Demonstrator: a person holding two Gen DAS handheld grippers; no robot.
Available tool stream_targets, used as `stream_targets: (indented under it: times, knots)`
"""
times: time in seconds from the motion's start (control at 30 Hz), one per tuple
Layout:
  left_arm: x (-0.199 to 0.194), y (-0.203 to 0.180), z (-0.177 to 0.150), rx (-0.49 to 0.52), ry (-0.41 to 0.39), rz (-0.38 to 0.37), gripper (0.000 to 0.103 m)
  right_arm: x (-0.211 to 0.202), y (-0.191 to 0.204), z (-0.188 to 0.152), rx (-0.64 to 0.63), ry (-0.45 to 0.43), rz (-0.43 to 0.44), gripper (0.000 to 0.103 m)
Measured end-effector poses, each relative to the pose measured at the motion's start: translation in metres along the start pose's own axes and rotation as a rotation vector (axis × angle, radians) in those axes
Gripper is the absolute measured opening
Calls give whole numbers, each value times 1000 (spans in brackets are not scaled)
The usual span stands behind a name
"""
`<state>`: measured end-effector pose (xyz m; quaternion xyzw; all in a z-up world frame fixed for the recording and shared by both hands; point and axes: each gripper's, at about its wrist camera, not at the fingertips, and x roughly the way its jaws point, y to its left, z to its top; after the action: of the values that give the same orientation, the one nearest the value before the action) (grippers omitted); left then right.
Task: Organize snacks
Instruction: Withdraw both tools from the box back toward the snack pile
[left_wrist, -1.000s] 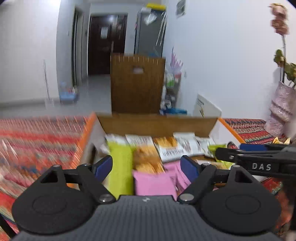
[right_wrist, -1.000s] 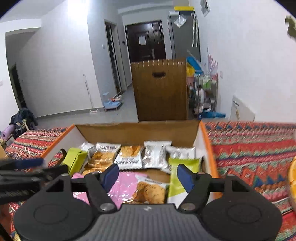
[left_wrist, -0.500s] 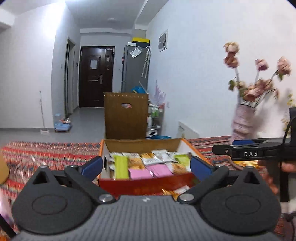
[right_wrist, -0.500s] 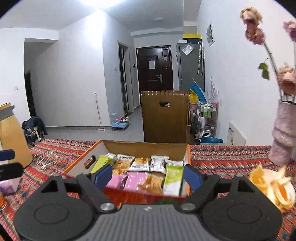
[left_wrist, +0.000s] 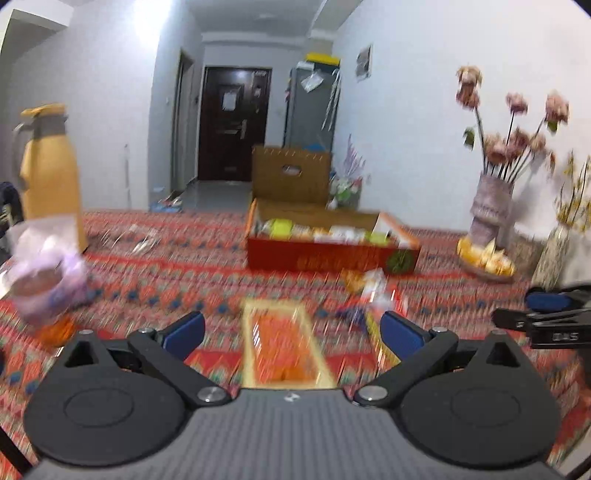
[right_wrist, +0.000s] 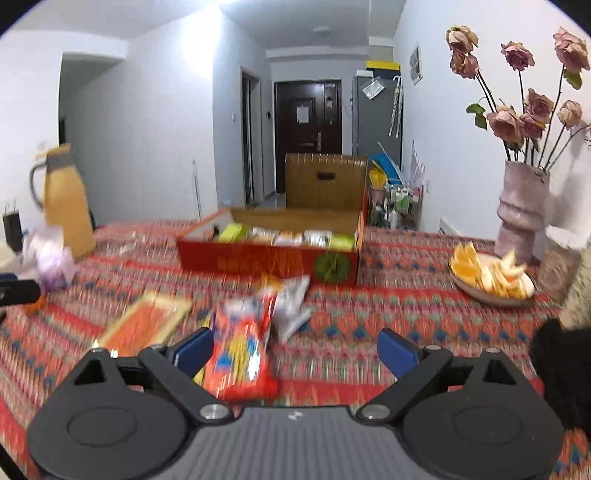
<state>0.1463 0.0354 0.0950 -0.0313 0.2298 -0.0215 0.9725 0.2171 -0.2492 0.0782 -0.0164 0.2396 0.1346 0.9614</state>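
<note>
A red cardboard box (left_wrist: 332, 258) (right_wrist: 266, 260) filled with several snack packets stands far ahead on the patterned tablecloth. Loose snacks lie in front of it: a yellow-edged orange packet (left_wrist: 282, 349) (right_wrist: 147, 319), a red-and-yellow packet (right_wrist: 242, 352) and a clear wrapped one (right_wrist: 293, 301) (left_wrist: 373, 286). My left gripper (left_wrist: 291, 332) is open above the yellow-edged packet, not touching it. My right gripper (right_wrist: 295, 349) has its jaws opening, with the red-and-yellow packet lying below beside its left finger, unpressed. The right gripper's tip (left_wrist: 546, 321) also shows at the left wrist view's right edge.
A yellow jug (left_wrist: 50, 173) (right_wrist: 68, 201) and a clear bag (left_wrist: 46, 273) (right_wrist: 50, 256) sit at the left. A plate of orange pieces (right_wrist: 491, 277) (left_wrist: 484, 260) and a vase of dried roses (right_wrist: 522, 214) (left_wrist: 491, 212) stand at the right, by the wall.
Both grippers pulled back from over the box to the near part of the table. Both sets of jaws spread wider. The loose packets came into view beneath them.
</note>
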Motion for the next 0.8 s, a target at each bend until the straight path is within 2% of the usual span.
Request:
stream_targets:
  times: [0.17,0.37,0.63,0.8]
  knots:
    - [-16,8,-45,-43,99,17,103,-26,15,-51,10,80,-15,97]
    - [-16,12,-80,-60,210,44,103,-28,33,-92,-57,169,-76,97]
    - [-13,12,-85,-60,220,33,103,-22,36,-93,-77,191,-80,97]
    - [4,11,-74,-54,224,30,103,-13,39,-85,-72,190,-44,97]
